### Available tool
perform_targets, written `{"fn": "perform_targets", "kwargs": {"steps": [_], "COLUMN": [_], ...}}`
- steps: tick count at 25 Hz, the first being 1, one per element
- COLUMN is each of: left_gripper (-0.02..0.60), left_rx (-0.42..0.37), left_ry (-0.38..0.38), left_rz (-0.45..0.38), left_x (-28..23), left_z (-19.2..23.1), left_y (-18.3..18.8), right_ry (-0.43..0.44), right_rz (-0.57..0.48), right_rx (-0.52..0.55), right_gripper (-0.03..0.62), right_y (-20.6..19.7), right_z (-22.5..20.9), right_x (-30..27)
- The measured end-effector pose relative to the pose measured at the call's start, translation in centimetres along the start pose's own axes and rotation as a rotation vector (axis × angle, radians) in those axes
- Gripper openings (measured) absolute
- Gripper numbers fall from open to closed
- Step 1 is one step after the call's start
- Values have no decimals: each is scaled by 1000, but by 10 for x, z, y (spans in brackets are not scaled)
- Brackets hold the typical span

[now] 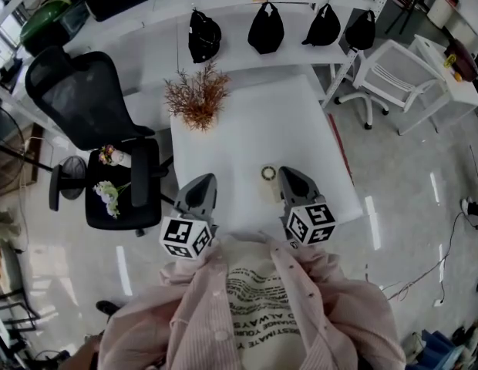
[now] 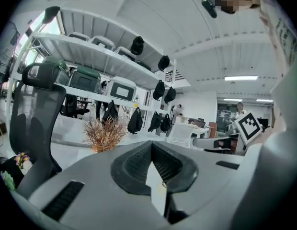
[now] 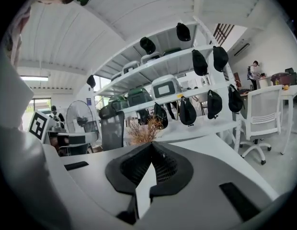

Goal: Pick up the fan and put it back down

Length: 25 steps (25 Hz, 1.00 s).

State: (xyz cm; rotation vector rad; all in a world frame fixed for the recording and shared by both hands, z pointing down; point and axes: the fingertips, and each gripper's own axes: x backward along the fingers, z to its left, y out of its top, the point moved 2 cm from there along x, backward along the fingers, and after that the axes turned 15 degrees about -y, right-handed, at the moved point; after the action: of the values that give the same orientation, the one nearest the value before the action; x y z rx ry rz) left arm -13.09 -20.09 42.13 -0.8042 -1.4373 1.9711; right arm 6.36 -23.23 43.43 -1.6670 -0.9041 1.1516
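At the bottom of the head view the person's pale pink shirt [image 1: 247,314] filled the frame. Just above it the left tongs [image 1: 204,182] and the right tongs [image 1: 291,174] were held side by side over the near edge of the white bench [image 1: 301,129]. In each gripper view the ribbed pads met at the tip with nothing between them, so both pairs were closed and empty. Between the two tips, a little ahead of them, lay what I took to be the fan [image 1: 268,174]: a small dark ring head over a pale yellowish body, flat on the bench and touched by neither tongs. Further up, a dried rust-coloured plant [image 1: 197,99] stood at the bench's far left corner. A black mesh chair [image 1: 85,99] was at the left, with a floor fan [image 1: 69,177] beside it, well out of reach. At the top of the frame, dark bags [image 1: 265,28] hung from a shelf. With the fan down and the tongs bare, I judged the pick not begun, or else already done and finished. A pick would call for opening one pair, reaching forward and down, and closing on the pale body.
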Motion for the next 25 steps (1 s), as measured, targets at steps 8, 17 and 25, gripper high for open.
{"fn": "perform_targets", "kwargs": {"steps": [8, 17, 25], "left_gripper": [2, 2, 2], "left_rx": [-26, -41, -43], "left_ry": [42, 58, 54], "left_rz": [-73, -122, -110], "left_x": [12, 21, 21], "left_z": [-1, -1, -1], "left_y": [22, 31, 29], "right_ry": [-5, -31, -35], "right_rz": [-103, -148, -148], "right_rx": [-51, -40, -34], "right_gripper": [0, 0, 0], "right_y": [31, 41, 40], "right_z": [-7, -9, -7], "right_x": [19, 29, 32]}}
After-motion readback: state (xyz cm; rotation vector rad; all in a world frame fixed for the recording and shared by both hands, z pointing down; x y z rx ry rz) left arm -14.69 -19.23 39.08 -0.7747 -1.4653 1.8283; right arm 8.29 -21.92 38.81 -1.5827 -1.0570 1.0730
